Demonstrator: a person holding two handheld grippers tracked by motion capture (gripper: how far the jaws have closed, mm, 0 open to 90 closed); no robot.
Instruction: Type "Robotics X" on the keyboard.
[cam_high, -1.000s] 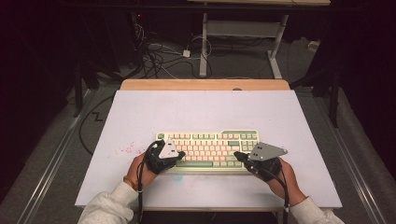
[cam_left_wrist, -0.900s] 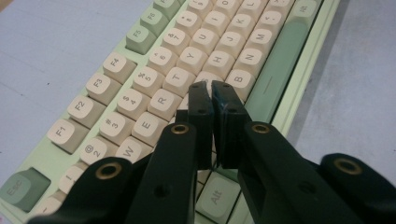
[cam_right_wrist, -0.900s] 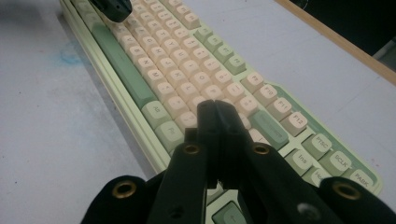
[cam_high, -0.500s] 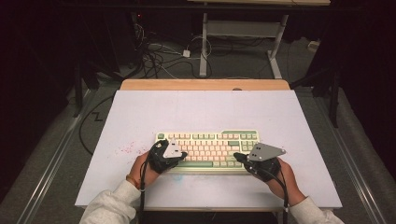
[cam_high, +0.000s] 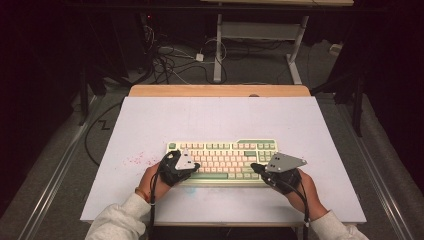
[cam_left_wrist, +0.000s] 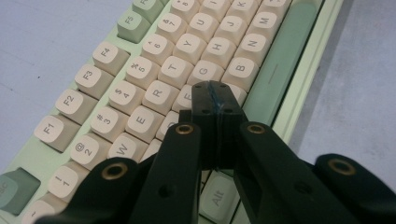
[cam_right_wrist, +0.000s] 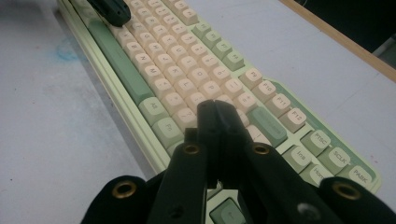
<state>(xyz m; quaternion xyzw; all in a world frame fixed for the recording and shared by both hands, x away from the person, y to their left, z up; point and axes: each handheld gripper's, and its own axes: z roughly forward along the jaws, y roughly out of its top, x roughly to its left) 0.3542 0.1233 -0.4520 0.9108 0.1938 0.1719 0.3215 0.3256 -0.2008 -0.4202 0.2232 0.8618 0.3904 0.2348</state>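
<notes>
Resting on the keyboard (cam_high: 225, 157), 2 closed tools (cam_high: 192, 166) (cam_high: 256, 168).

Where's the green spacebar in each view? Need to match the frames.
High view: spacebar in the keyboard's near row, low centre.
Left gripper view: upper right, running diagonally.
Right gripper view: upper left, diagonal strip.
Shared landmark: left gripper, seen at top left in the right gripper view.

You've got a pale surface (cam_high: 215, 120) with a wooden strip (cam_high: 220, 90) along its far edge, some pink specks (cam_high: 135, 160) near the left side, plus tangled cables (cam_high: 170, 57) on the floor behind and a white frame's legs (cam_high: 218, 50).
</notes>
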